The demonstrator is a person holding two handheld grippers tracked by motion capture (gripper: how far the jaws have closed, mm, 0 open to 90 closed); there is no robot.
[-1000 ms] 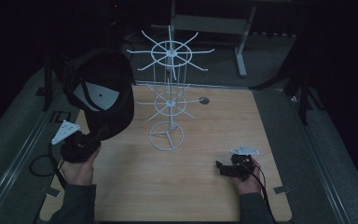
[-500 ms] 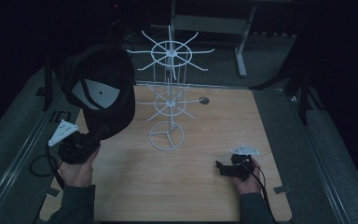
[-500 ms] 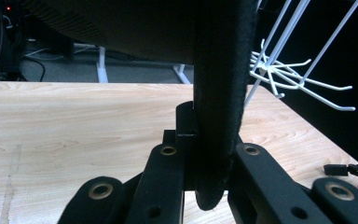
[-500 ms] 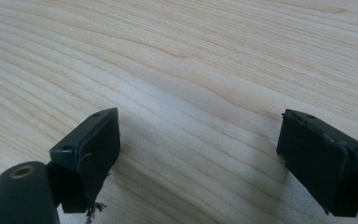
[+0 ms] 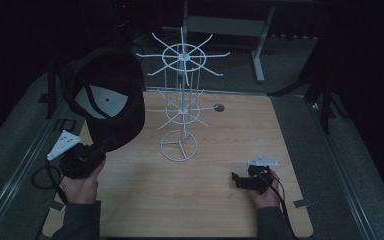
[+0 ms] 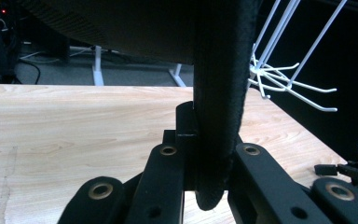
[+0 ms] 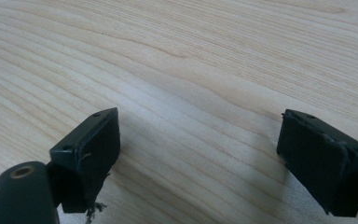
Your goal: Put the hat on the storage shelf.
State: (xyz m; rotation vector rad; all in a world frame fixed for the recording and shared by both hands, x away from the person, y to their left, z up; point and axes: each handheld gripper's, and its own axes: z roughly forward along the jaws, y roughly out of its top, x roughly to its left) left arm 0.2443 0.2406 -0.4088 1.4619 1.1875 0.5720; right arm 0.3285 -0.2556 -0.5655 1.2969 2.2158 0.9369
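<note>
Wooden counter (image 5: 200, 200) carries a white wire rack (image 5: 180, 107), which stands to the right of the left claw (image 5: 100, 150) and beyond the right claw (image 5: 237, 179). Next in size, the black cap (image 5: 107, 97) is lifted above the left claw, whose jaws are clamped on the edge of the cap's brim. Right claw rests low on the counter, well apart from the cap, its jaws wide apart with only bare wood between them.

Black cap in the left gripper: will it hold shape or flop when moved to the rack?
The cap probably keeps its dome: it stands above the left gripper, clamped only at the brim edge. Likely light. The wire rack, tall on a small ring base, may tip if bumped.
</note>
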